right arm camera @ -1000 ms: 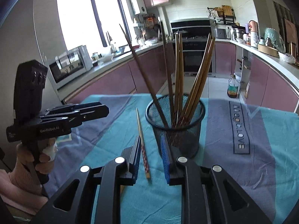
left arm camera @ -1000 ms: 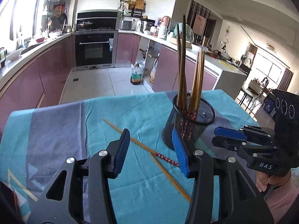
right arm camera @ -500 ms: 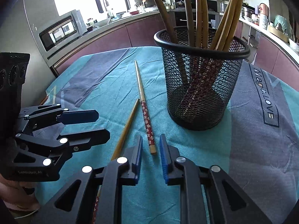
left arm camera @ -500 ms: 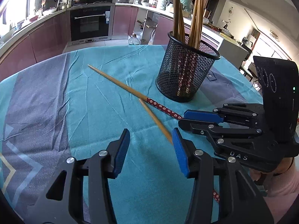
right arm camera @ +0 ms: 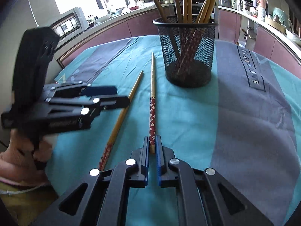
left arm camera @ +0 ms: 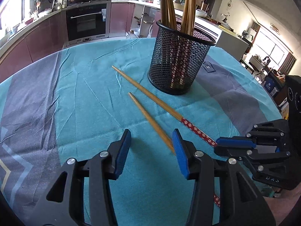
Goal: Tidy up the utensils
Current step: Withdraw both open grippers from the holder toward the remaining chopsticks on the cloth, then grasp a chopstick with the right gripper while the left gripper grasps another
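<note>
Two chopsticks lie on the teal cloth beside a black mesh holder point(left arm camera: 179, 60) point(right arm camera: 187, 50) that holds several chopsticks. My right gripper point(right arm camera: 152, 146) point(left arm camera: 216, 143) is shut on the red-patterned end of the longer chopstick point(right arm camera: 152, 101) point(left arm camera: 150, 96). My left gripper point(left arm camera: 151, 141) point(right arm camera: 122, 98) is open just above the second chopstick point(left arm camera: 148, 118) point(right arm camera: 122, 113), whose thick end passes under its right finger.
The table carries a teal and grey cloth point(left arm camera: 79, 101) with a printed logo point(right arm camera: 252, 69). Kitchen counters, an oven point(left arm camera: 87, 22) and a microwave point(right arm camera: 71, 22) stand beyond the table's far edge.
Both grippers have dropped toward the cloth. My right gripper has closed on the patterned end of the longer chopstick. My left gripper has moved over the second chopstick, still open.
</note>
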{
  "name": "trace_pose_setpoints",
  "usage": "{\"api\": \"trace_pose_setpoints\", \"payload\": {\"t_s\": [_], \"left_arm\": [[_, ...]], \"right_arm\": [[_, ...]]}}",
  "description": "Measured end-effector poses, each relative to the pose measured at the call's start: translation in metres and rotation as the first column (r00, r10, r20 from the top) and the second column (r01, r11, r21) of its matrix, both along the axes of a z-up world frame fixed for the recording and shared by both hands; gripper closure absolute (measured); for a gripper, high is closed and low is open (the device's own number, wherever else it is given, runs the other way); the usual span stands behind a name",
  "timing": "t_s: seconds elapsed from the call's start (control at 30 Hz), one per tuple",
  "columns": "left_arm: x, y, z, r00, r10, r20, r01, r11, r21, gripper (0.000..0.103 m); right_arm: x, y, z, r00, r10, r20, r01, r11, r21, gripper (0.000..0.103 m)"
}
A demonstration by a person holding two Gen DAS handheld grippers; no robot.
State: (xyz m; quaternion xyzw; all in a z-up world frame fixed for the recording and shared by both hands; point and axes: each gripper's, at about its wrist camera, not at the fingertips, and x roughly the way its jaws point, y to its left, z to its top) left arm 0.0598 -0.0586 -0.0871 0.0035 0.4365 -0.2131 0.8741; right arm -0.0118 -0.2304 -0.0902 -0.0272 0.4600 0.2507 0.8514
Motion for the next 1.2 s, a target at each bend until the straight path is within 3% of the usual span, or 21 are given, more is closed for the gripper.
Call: {"api": "trace_pose_setpoints", "payload": {"t_s": [0.3, 0.7, 0.93, 1.0, 1.2], "left_arm": [[-0.001, -0.01, -0.004, 1.0, 0.008, 0.001, -0.008, 1.0, 0.02, 0.06], [0.005, -0.011, -0.003, 1.0, 0.012, 0.002, -0.012, 0.999, 0.032, 0.064], [0.01, -0.011, -0.004, 1.0, 0.014, 0.008, -0.014, 0.999, 0.033, 0.066], [0.012, -0.009, -0.004, 1.0, 0.013, 0.009, -0.013, 0.999, 0.03, 0.067], [0.019, -0.009, -0.002, 1.0, 0.004, 0.012, -0.004, 1.0, 0.023, 0.076]], "right_arm": [[-0.031, 0.002, 0.005, 0.987, 0.149, -0.055, -0.151, 0.988, -0.033, 0.09], [0.036, 0.02, 0.011, 0.998, 0.027, 0.06, -0.029, 0.998, 0.047, 0.089], [0.054, 0.03, 0.006, 0.999, 0.032, 0.042, -0.033, 0.999, 0.028, 0.09], [0.055, 0.03, 0.004, 0.999, 0.033, 0.033, -0.033, 0.999, 0.023, 0.094], [0.048, 0.027, 0.001, 1.0, 0.023, 0.016, -0.024, 0.999, 0.031, 0.097]]}}
